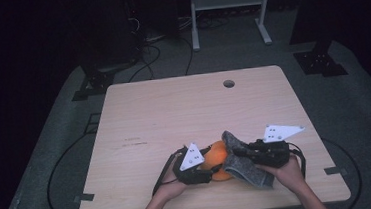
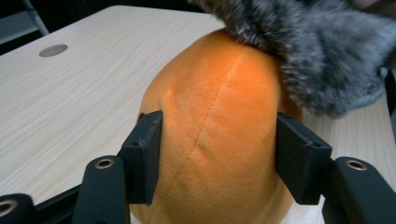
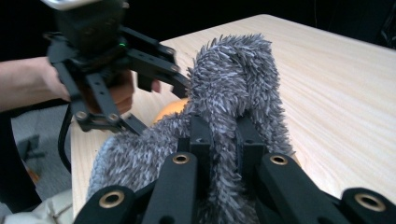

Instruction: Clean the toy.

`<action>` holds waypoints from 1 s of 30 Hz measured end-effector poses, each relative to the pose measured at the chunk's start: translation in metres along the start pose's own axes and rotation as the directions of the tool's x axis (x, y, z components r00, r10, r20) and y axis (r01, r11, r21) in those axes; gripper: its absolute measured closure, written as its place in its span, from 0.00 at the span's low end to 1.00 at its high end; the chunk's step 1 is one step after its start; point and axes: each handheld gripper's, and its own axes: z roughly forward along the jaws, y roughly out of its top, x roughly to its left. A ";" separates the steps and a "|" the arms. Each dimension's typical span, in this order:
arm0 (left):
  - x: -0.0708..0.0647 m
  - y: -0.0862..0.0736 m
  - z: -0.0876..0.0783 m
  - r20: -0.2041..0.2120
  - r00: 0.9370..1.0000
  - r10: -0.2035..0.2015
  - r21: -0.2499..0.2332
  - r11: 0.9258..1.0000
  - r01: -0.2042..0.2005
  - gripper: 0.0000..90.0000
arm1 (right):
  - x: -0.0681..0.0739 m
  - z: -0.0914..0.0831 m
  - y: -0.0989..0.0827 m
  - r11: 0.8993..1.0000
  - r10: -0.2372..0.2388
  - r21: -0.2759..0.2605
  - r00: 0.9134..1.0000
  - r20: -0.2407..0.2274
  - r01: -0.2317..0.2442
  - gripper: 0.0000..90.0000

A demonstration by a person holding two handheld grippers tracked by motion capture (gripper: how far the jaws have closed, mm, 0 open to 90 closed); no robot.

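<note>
An orange plush ball [image 1: 218, 154] lies near the table's front edge, and a grey furry cloth [image 1: 243, 162] partly drapes over its right side. In the left gripper view my left gripper [image 2: 219, 149] is shut on the orange plush ball [image 2: 215, 135], with a pad pressing each flank. The grey cloth [image 2: 317, 51] hangs over the ball's top right. My right gripper [image 3: 224, 130] is shut on a raised fold of the grey cloth [image 3: 233, 79]. A sliver of the ball [image 3: 169, 110] peeks out beneath. The left gripper [image 3: 112, 70] faces it from across the ball.
The light wooden table [image 1: 174, 115] has a round cable hole [image 1: 229, 83] near its far edge. Behind it on the grey floor stand a white frame [image 1: 225, 1] and black stand feet [image 1: 320, 61], with cables [image 1: 154, 52] trailing around.
</note>
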 end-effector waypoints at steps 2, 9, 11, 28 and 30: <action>0.001 0.002 0.000 0.004 1.000 -0.019 -0.017 1.000 0.019 0.45 | -0.007 -0.004 -0.004 1.000 0.024 0.001 0.999 0.025 -0.024 0.89; -0.003 0.013 -0.005 -0.016 1.000 -0.010 -0.003 1.000 0.010 0.47 | 0.003 -0.016 0.006 0.999 -0.008 -0.040 1.000 0.029 0.009 0.89; -0.003 0.015 -0.005 -0.012 1.000 -0.006 0.007 1.000 0.006 0.47 | 0.012 -0.012 0.012 0.998 -0.022 -0.055 1.000 -0.006 0.022 0.89; 0.012 0.008 -0.013 0.095 0.991 -0.094 -0.011 0.995 0.096 0.16 | 0.006 0.007 -0.005 1.000 0.005 0.025 1.000 -0.013 -0.005 0.89; 0.014 0.004 -0.011 0.114 0.989 -0.096 -0.008 0.995 0.098 0.14 | 0.004 0.006 -0.006 1.000 0.013 0.028 1.000 -0.016 -0.012 0.89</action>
